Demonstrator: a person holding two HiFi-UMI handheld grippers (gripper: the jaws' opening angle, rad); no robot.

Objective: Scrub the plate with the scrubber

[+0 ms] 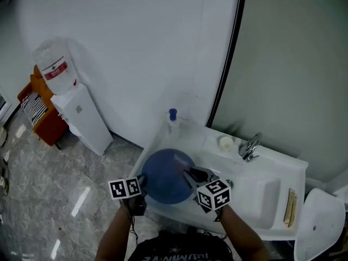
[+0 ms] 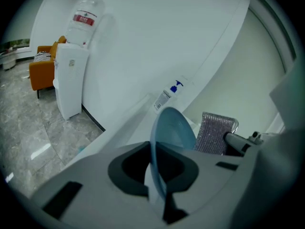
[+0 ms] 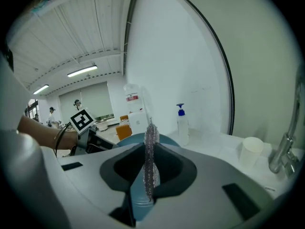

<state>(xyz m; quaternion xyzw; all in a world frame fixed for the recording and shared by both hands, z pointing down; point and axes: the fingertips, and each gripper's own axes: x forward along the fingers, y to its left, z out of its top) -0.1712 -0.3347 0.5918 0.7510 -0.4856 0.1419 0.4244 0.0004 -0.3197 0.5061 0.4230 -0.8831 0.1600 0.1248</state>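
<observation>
Here the plate [image 2: 172, 127] stands on edge. Its rim is pinched between the jaws of the left gripper [image 2: 155, 170], which are nearly together on it. The blue disc rises up and ahead of those jaws and looks held clear above the counter [image 1: 209, 139].

Just to the right of the plate's face, as the left jaws look out, hangs the scrubber [image 2: 217, 132], a silvery mesh pad. The jaws of the right gripper [image 3: 148, 168] are clamped on it edge-on, and the pad fills the narrow gap between them. Directly beyond and below the right jaws lies the plate. Whether pad and plate touch I cannot tell.

Both things are gripped and brought together, so the scrubbing itself seems to be in hand or about to begin. The next move calls for laying the pad's broad side against the plate's face and rubbing across it. The left grip must hold firm, since a thin rim hold may let the plate swing under pressure.

Further beyond the right jaws stands a soap bottle [image 3: 181, 124], with a cup [image 3: 251, 149] and tap [image 3: 285, 151] off to their right.
</observation>
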